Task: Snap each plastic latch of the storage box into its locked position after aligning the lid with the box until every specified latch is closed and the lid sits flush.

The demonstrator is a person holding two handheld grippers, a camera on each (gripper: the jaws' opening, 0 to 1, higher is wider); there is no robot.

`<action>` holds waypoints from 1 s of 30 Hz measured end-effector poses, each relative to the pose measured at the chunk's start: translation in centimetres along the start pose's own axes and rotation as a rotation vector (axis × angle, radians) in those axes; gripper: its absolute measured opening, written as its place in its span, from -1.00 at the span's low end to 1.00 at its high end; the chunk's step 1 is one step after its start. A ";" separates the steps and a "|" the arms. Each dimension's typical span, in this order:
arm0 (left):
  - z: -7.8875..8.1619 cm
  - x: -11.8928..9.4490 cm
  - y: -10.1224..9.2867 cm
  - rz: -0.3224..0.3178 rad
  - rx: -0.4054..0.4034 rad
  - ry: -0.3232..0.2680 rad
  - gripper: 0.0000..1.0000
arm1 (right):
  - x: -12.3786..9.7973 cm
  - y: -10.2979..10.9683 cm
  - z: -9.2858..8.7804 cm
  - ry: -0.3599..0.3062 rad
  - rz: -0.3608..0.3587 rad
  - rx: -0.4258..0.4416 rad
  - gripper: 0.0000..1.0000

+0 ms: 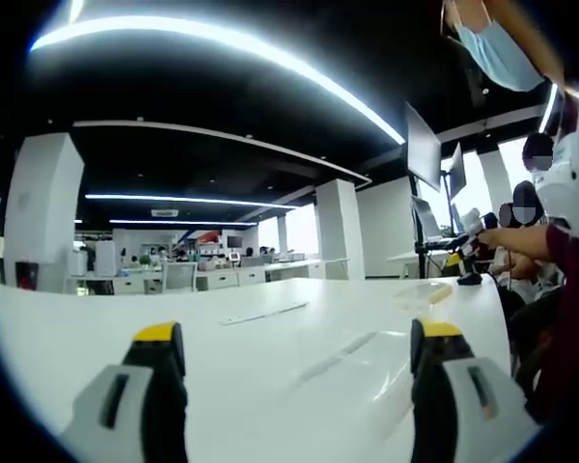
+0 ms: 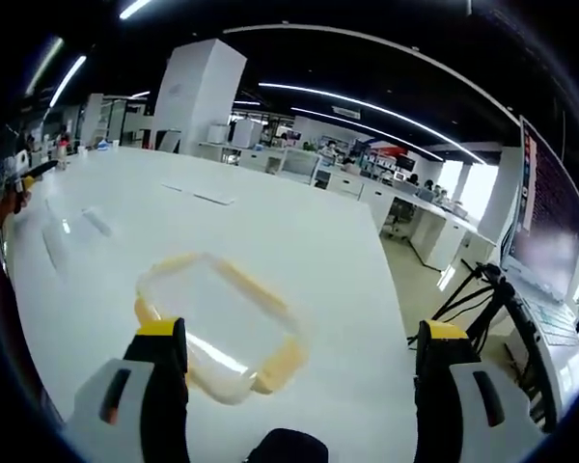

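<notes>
Presently: storage box (image 2: pixel 222 323), one item, lying flat on the white counter (image 2: pixel 270 231) just ahead of the right gripper (image 2: pixel 294 362), between its spread jaws and nearer the left one, untouched. Body clear plastic, lid on, yellow latches at the edges; latch positions cannot be told. No readable writing. In the left gripper view the same box (image 1: pixel 425 294) sits far off on the counter, well apart from the left gripper (image 1: pixel 297 362), jaws likewise spread and empty.
</notes>
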State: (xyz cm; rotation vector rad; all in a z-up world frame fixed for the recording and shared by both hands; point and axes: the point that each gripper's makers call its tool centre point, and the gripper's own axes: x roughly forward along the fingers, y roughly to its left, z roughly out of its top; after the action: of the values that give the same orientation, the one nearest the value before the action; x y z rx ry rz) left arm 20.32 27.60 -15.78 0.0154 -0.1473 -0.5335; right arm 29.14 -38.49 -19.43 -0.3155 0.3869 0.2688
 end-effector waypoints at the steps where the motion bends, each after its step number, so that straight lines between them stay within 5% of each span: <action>1: 0.0 0.0 0.0 0.000 0.000 -0.001 0.95 | 0.0 -0.1 0.0 0.001 -0.001 -0.001 1.00; 30: -0.1 0.3 -0.7 -0.008 0.012 0.014 0.94 | 0.4 -0.9 -1.4 0.061 0.016 -0.039 1.00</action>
State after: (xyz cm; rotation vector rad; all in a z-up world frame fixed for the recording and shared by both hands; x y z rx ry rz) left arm 20.21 26.82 -15.91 0.0311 -0.1369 -0.5404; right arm 29.28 -39.69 -20.59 -0.3598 0.4450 0.2832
